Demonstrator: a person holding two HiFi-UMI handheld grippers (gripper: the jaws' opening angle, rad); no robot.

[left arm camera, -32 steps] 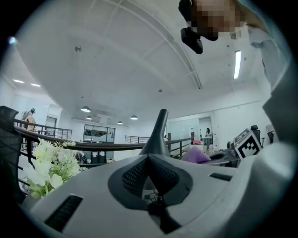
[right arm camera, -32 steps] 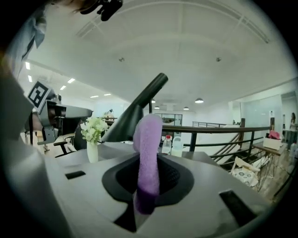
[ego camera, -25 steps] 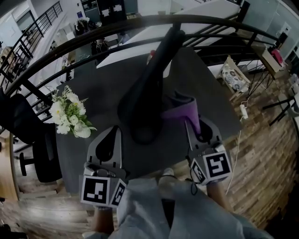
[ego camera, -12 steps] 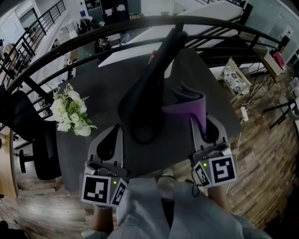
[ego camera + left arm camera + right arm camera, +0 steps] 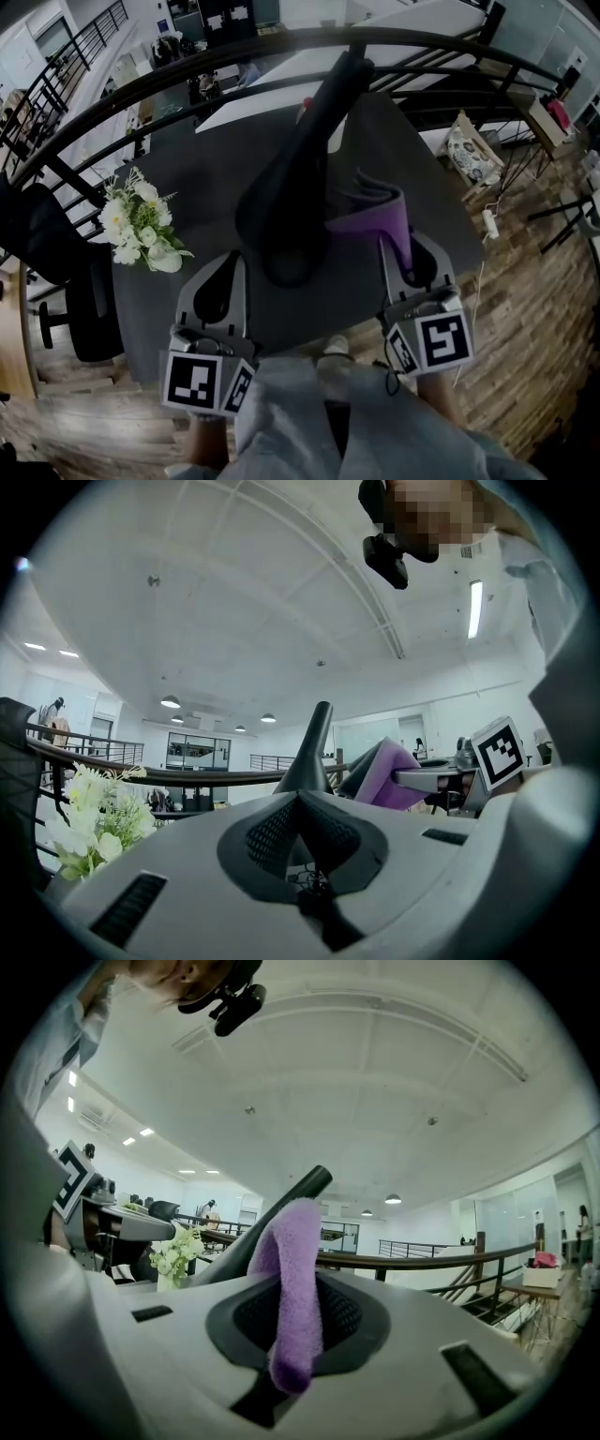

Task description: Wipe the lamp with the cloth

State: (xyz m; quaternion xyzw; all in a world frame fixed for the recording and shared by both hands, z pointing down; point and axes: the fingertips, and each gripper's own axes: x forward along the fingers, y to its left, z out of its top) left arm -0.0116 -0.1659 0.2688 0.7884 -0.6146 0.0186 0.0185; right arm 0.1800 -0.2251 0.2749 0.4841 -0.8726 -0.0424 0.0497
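right tool [image 5: 410, 262] clamped on limp purple fleece cloth [image 5: 370, 220] | left tool [image 5: 220, 281] closed, empty | black oval-based desk lamp [image 5: 286, 216] between tools, likely tippy, brace base

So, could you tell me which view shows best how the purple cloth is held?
The right gripper view: the cloth stands pinched between the right gripper's jaws. The head view shows it folded beside the lamp; the left gripper view shows only a purple fold.

Open-plan office mezzanine (railing [image 5: 422, 1262], swivel chair [image 5: 86, 317], ceiling lights [image 5: 170, 702])
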